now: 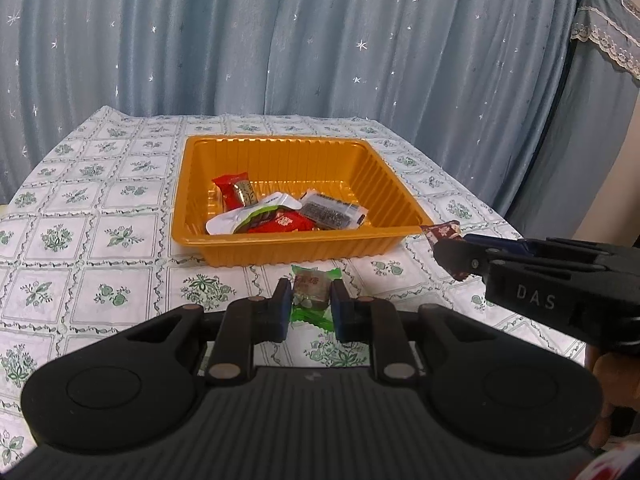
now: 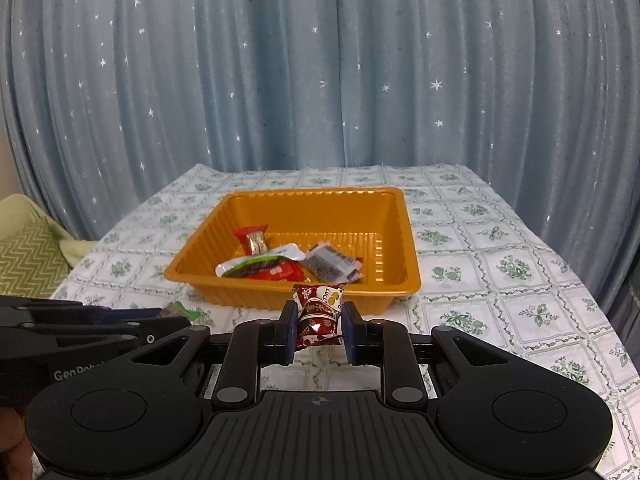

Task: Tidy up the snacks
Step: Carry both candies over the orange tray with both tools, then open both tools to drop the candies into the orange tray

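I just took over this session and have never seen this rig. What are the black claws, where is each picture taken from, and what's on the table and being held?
The claws are two hand-held grippers, each carrying a fisheye camera looking along its fingers. The left wrist view shows the left gripper shut on a green-wrapped candy. The right wrist view shows the right gripper shut on a dark red wrapped candy. Ahead, on the floral tablecloth, an orange plastic tray holds several snack packets. A blue star-print curtain hangs behind.
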`<state>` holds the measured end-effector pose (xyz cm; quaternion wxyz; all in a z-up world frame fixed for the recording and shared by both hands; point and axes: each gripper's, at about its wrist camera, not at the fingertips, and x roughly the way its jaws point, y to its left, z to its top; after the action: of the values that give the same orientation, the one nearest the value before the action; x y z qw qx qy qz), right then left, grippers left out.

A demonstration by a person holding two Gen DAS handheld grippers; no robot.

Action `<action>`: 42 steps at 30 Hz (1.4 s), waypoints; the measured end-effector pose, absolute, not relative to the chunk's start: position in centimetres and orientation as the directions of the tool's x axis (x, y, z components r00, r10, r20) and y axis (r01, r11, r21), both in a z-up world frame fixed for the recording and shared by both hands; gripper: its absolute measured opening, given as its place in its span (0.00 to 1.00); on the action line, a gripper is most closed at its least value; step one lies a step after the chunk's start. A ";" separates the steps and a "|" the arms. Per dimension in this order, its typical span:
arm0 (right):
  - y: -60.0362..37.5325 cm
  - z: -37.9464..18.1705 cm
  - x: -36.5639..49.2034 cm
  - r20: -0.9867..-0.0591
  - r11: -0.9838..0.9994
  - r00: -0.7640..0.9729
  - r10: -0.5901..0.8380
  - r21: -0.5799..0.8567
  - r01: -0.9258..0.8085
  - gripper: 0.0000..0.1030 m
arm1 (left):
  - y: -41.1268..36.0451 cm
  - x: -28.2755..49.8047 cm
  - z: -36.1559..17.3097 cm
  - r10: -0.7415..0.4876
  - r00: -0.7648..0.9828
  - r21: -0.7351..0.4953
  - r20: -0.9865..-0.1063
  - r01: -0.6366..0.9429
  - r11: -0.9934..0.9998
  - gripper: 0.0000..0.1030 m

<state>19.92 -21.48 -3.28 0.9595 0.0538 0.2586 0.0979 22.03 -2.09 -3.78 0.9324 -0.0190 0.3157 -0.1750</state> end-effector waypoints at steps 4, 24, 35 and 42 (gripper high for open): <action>-21.4 -2.7 20.4 -0.472 0.972 0.853 0.220 0.175 -0.154 0.23 | -2.0 22.5 -2.9 -0.340 0.754 -0.144 -0.562 0.315 0.938 0.18; -20.9 -0.9 26.4 -0.425 0.966 0.885 0.192 0.242 -0.094 0.23 | -0.2 29.9 -0.3 -0.312 0.810 -0.176 -0.496 0.259 0.950 0.18; -21.2 -1.8 30.8 -0.427 0.963 0.888 0.171 0.262 -0.059 0.23 | -0.4 34.0 -1.3 -0.310 0.803 -0.190 -0.508 0.247 0.950 0.18; -21.2 -2.9 32.9 -0.451 0.964 0.877 0.166 0.262 -0.047 0.23 | -0.5 36.2 -2.2 -0.303 0.793 -0.196 -0.528 0.233 0.952 0.18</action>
<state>32.92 -21.17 -2.86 0.9610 0.1223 0.2418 0.0554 36.17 -0.49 -2.21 0.9450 -0.0604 0.2886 -0.1418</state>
